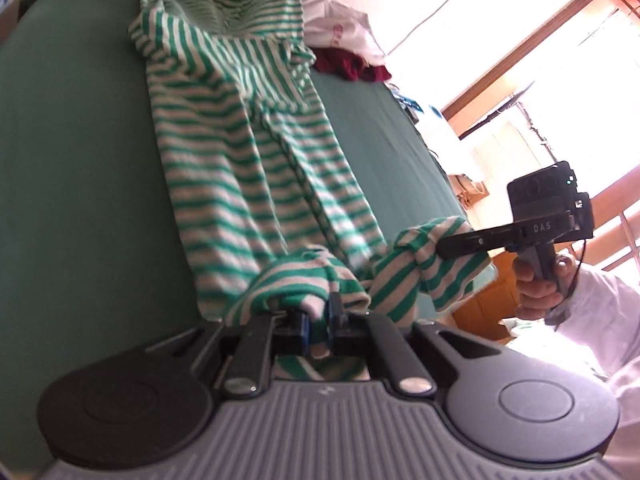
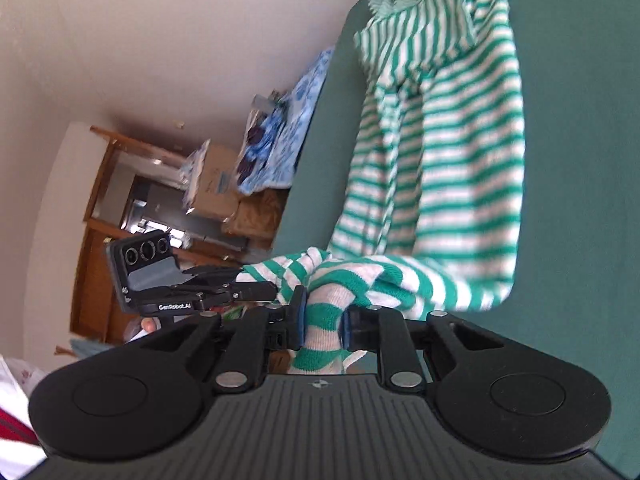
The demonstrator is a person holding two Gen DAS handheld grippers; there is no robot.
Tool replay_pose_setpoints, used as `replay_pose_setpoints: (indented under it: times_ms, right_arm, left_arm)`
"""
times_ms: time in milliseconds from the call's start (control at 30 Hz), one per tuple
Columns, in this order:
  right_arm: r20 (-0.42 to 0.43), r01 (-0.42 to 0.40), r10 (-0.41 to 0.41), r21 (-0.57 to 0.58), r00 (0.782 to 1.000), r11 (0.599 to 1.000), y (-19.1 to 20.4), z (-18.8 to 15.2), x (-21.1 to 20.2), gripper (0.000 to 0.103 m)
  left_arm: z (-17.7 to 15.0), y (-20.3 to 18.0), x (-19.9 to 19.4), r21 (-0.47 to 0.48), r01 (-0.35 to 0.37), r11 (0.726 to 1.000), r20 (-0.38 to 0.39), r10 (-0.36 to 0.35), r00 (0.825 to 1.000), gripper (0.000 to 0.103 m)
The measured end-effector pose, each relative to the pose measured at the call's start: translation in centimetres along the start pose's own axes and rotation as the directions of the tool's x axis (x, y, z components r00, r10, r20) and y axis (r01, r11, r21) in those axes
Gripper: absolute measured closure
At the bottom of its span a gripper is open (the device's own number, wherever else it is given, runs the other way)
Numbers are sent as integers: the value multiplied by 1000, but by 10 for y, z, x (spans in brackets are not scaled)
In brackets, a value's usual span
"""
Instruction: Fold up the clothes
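Observation:
A green-and-white striped garment [image 1: 240,152] lies lengthwise on a green bed [image 1: 72,160], its hood end far from me. The near hem is lifted off the bed. My left gripper [image 1: 318,320] is shut on one bunched corner of that hem. My right gripper [image 2: 323,326] is shut on the other corner, a thick fold of striped cloth [image 2: 320,320] between its pads. In the left wrist view the right gripper [image 1: 444,246] shows from the side, biting the cloth, with a hand [image 1: 536,284] on its handle. The left gripper [image 2: 256,290] shows in the right wrist view beside the hem.
A white bag [image 1: 340,20] and dark red cloth [image 1: 348,64] sit at the bed's far edge. A bright window [image 1: 560,80] and wooden furniture [image 1: 492,296] stand to the right. In the right wrist view, cardboard boxes [image 2: 216,184] and blue patterned fabric [image 2: 296,120] lie beside the bed [image 2: 580,200].

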State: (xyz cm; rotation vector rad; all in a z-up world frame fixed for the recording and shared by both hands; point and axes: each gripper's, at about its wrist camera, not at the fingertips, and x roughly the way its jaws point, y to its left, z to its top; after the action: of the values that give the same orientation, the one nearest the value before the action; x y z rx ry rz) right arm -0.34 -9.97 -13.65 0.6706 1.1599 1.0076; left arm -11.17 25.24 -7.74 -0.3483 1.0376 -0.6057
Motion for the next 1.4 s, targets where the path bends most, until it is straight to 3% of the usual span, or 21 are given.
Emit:
replay_pose_setpoints:
  times_ms: [233,333,433,500,533,567,600,667,767,867,967,1067,1133,1167,1200,1233,1300,1333,1400]
  right_arm:
    - [88,112,-122,107,989,988,-41,46,16,77]
    - [153,145,-174,182,973,973,-63,57,15,56]
    - [218,125,-164,179,962,976,-61,56,5,57]
    - [253,129,-164,146,954,981,-49,51,-5,56]
    - [264,154,-176,102,948,983,-38,47,-13,56]
    - [266,212,-216,45,940,976,-25,42,-19,52]
    - [263,284,-270,-15,926,959,-12,36,-21,49]
    - [248,388,-347,-141,905,911,9,23,-22,45]
    - [228,491,-439,-288,869,822,25,5,-12,46]
    - [272,555,-485,-362,831,749,25,3,7,46]
    - [245,525,-465,-404,851,749,18,7,21,47]
    - [245,493,-434,-540,867,682,28,8,32,50]
    - [196,442,-420,-632,886,637,36,5,38,49]
    - [148,416,-433,-655,889,631,36,6,44,49]
    - [126,406,-444,-672,887,620,35,6,49,49]
    - [122,406,-455,-685,882,604,33,6,54,48]
    - [122,406,-459,-695,880,593,30,8,58,48]
    - [126,412,-463,-691,878,593,28,9,58,49]
    - [138,432,-473,-676,870,597,27,12,57,71]
  left_arm:
    - [74,54,40,33,18,999,-25,-17,1000,102]
    - [100,81,61,5,27,1000,-45,-26,999,102]
    - [113,100,74,-19,24,1000,-76,-26,997,102]
    - [117,96,62,-13,76,997,-59,-77,995,97]
    - [118,90,51,14,86,996,-32,-86,996,92]
    - [119,84,41,34,79,996,0,-79,997,67]
    - [120,78,31,48,68,997,31,-69,997,31]
    - [118,66,11,81,25,996,98,-33,995,17]
    - [98,49,-6,144,-121,982,150,99,984,17]
    - [63,37,8,213,-236,948,92,221,971,19]
    - [39,37,36,213,-299,930,28,300,954,28]
    - [36,15,48,303,-429,851,111,415,903,44]
    - [39,-9,49,414,-404,816,136,383,914,38]
    - [40,-18,52,464,-363,808,117,351,929,30]
    - [41,-24,57,516,-324,793,95,323,942,28]
    - [39,-30,64,574,-308,759,87,318,944,28]
    - [35,-33,82,661,-314,682,84,349,933,26]
    - [37,-30,91,674,-310,671,66,364,929,27]
    - [44,-19,104,654,-271,707,0,359,934,43]
